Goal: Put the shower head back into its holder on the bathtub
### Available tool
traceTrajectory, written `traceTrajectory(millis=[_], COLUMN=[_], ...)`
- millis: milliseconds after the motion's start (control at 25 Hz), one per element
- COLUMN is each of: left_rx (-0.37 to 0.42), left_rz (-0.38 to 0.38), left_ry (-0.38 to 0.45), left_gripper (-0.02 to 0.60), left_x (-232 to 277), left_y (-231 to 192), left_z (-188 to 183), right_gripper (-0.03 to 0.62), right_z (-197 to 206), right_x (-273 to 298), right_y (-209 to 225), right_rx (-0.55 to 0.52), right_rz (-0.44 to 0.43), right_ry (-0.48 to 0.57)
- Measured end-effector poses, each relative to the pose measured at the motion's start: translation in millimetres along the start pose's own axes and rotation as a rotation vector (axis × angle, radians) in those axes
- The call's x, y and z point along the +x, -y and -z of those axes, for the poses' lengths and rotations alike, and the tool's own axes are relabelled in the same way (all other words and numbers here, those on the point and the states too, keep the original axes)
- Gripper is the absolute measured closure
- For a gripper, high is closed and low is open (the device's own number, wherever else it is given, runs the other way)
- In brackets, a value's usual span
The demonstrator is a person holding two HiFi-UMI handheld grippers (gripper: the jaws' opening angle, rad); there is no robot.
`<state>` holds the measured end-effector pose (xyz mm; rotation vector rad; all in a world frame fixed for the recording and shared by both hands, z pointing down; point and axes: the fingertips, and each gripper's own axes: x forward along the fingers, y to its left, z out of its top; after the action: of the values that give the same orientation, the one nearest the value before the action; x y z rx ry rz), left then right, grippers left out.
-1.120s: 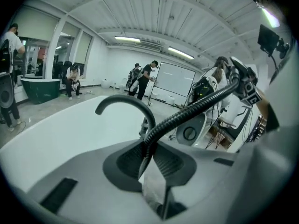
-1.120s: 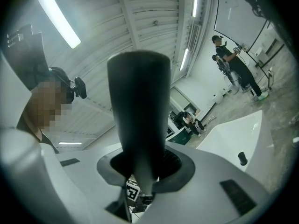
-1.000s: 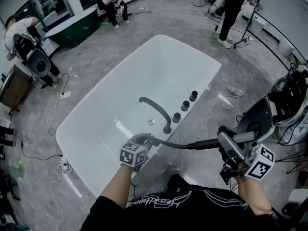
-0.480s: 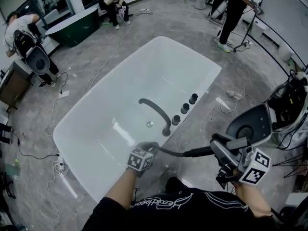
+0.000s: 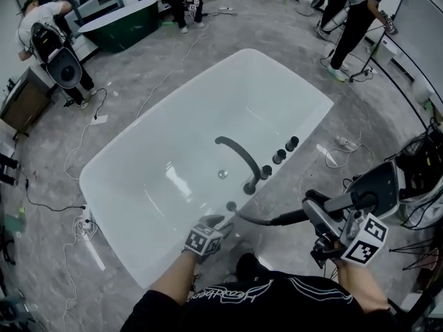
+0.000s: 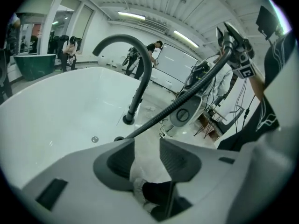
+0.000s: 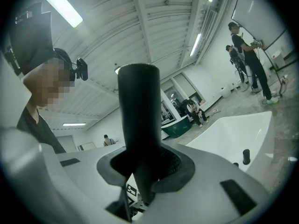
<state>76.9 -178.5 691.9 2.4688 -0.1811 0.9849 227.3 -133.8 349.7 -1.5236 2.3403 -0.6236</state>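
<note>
The dark shower head stands upright between the jaws of my right gripper, which is shut on its handle. In the head view that right gripper is off the white bathtub's near right side. The dark ribbed hose sags from the handle to a small dark round holder opening on the bathtub rim. My left gripper hangs low over that rim. Its jaws have just been opening, and they now stand open with nothing between them. In the left gripper view the hose passes beyond the left gripper.
A curved dark faucet and three dark knobs stand on the rim past the holder opening. Cables lie on the grey floor. A grey machine stands at the right. People and a green tub are at the back.
My left gripper has sunk toward the tub rim, let go of the hose and opened. The right gripper with the shower head has shifted slightly down and nearer.
</note>
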Motion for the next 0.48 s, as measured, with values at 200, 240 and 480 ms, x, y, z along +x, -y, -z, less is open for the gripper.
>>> traceTrajectory(millis=[200, 240, 480], left_rx=[-0.088, -0.101, -0.138], left_rz=[0.011, 0.014, 0.049], left_ry=[0.096, 0.124, 0.303], left_gripper=[0.433, 0.433, 0.447], left_x=[-32, -39, -97], left_y=[-1, 1, 27], left_z=[-4, -9, -55], right_gripper=[0.494, 0.494, 0.494], right_z=[23, 27, 56], right_x=[30, 36, 73], right_y=[8, 10, 17], right_rx=[-0.054, -0.064, -0.19], right_rz=[0.008, 0.01, 0.001], right_ry=[-0.069, -0.085, -0.177])
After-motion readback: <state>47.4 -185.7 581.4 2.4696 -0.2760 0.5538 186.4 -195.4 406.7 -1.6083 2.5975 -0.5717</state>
